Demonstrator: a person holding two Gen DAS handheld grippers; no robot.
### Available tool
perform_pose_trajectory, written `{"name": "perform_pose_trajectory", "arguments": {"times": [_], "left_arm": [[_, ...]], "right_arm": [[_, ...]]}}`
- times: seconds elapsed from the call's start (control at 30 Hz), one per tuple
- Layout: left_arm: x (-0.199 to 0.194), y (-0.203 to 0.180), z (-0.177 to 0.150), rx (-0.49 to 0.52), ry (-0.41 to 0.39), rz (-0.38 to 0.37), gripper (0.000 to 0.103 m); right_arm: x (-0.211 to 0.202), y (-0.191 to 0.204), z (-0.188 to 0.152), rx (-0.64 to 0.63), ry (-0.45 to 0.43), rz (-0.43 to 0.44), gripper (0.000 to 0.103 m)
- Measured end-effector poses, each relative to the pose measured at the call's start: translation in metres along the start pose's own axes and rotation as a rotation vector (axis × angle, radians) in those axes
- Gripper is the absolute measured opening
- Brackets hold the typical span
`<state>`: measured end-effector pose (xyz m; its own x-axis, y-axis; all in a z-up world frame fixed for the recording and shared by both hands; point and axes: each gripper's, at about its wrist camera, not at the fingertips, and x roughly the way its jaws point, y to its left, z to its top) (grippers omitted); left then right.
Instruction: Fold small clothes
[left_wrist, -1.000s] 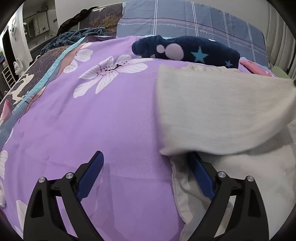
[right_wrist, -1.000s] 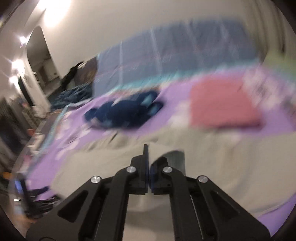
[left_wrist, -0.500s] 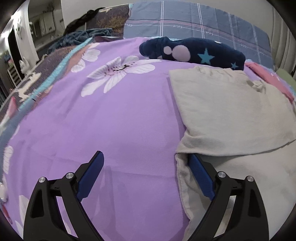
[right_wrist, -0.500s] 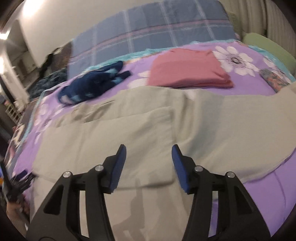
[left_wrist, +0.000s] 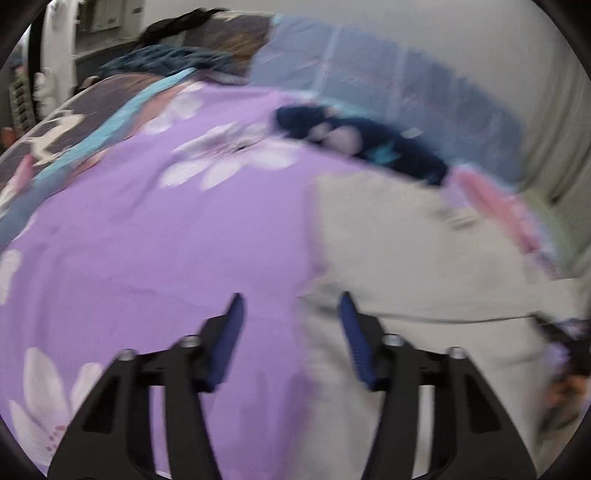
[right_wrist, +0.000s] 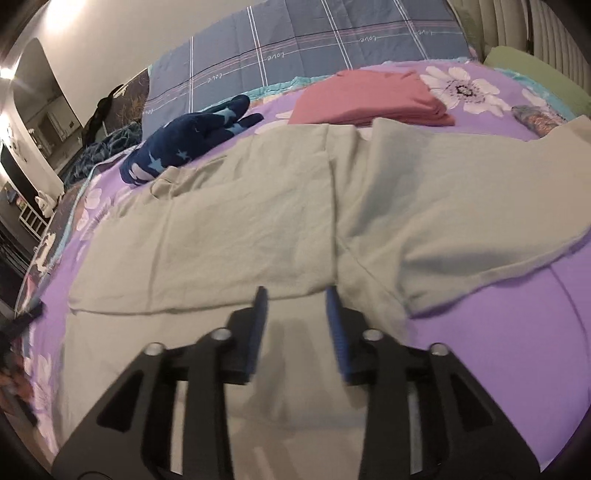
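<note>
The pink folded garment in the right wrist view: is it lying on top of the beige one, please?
No, the pink garment lies on the purple bedspread, behind the beige garment.

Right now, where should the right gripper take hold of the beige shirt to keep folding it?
Probably the beige shirt at its unfolded sleeve, coming from the right edge: it lies flat and loose on the purple sheet.

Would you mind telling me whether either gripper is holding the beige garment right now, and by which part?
Neither: the left gripper and right gripper are closing above the beige garment, nothing pinched.
</note>
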<state>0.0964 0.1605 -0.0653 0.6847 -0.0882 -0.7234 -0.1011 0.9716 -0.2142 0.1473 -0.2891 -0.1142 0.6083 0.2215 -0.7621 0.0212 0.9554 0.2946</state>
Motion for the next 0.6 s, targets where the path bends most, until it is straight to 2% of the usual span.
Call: {"name": "perform_pose_trajectory", "arguments": {"times": [0.1,0.17,0.2,0.27,0.33,0.4,0.5,0.53,0.6], "left_arm": [[0.001,-0.040,0.008,0.124,-0.055,-0.039,0.037],[0.015,-0.066,0.009,0.195,-0.055,-0.059,0.036],[0.031,-0.081,0.008,0.236,-0.041,-0.064,0.036],[0.061,-0.098,0.001,0.292,-0.007,-0.024,0.036],[0.102,-0.106,-0.014,0.327,0.091,0.031,0.037],[0.106,-0.114,-0.023,0.362,0.057,0.074,0.038],[0.106,-0.115,-0.021,0.365,0.064,0.081,0.041],[0.106,-0.112,-0.019,0.351,0.068,0.068,0.042],[0.105,-0.107,-0.018,0.322,0.070,0.040,0.042]], "right_arm": [[0.008,-0.015,-0.004,0.063,0.014,0.037,0.032],[0.004,-0.016,-0.004,0.084,0.009,0.044,0.032],[0.001,-0.014,-0.004,0.079,0.009,0.039,0.032],[-0.012,-0.017,-0.003,0.076,-0.008,0.035,0.032],[-0.033,-0.030,0.000,0.089,-0.069,0.019,0.031],[-0.063,-0.057,0.006,0.127,-0.160,-0.035,0.031],[-0.112,-0.122,0.022,0.231,-0.289,-0.155,0.030],[-0.132,-0.156,0.030,0.312,-0.346,-0.196,0.028],[-0.158,-0.215,0.037,0.474,-0.407,-0.206,0.028]]}}
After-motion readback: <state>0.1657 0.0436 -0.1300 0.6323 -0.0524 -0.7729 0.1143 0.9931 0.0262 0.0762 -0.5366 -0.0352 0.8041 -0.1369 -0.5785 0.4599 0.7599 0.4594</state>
